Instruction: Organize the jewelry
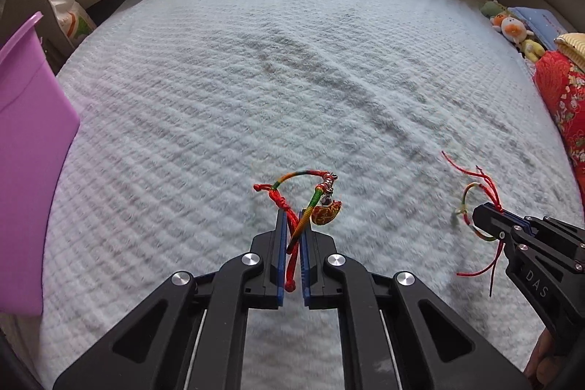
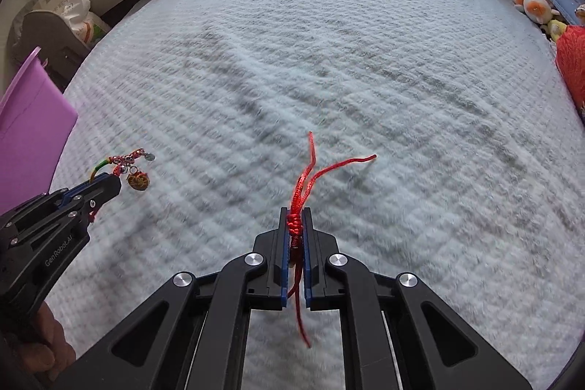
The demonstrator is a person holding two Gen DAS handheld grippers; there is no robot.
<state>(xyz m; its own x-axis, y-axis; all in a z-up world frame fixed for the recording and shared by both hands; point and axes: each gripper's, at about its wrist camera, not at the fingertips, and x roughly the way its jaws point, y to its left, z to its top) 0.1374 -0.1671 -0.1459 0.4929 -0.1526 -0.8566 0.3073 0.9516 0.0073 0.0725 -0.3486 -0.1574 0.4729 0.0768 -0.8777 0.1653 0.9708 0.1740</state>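
Presently: left gripper (image 1: 292, 222), fingers closed on a multicoloured braided bracelet (image 1: 305, 183) with red charm (image 1: 325, 212). Right gripper (image 2: 296, 222), fingers closed on a red knotted cord (image 2: 297, 225). Both held above the pale blanket (image 1: 256, 79).

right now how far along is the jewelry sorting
Done: both pieces are off the white blanket. In hand: the left gripper pinches a multicoloured cord bracelet with a red-gold charm; the right gripper pinches a red knotted cord bracelet. Left: neither has reached the purple plastic bin.
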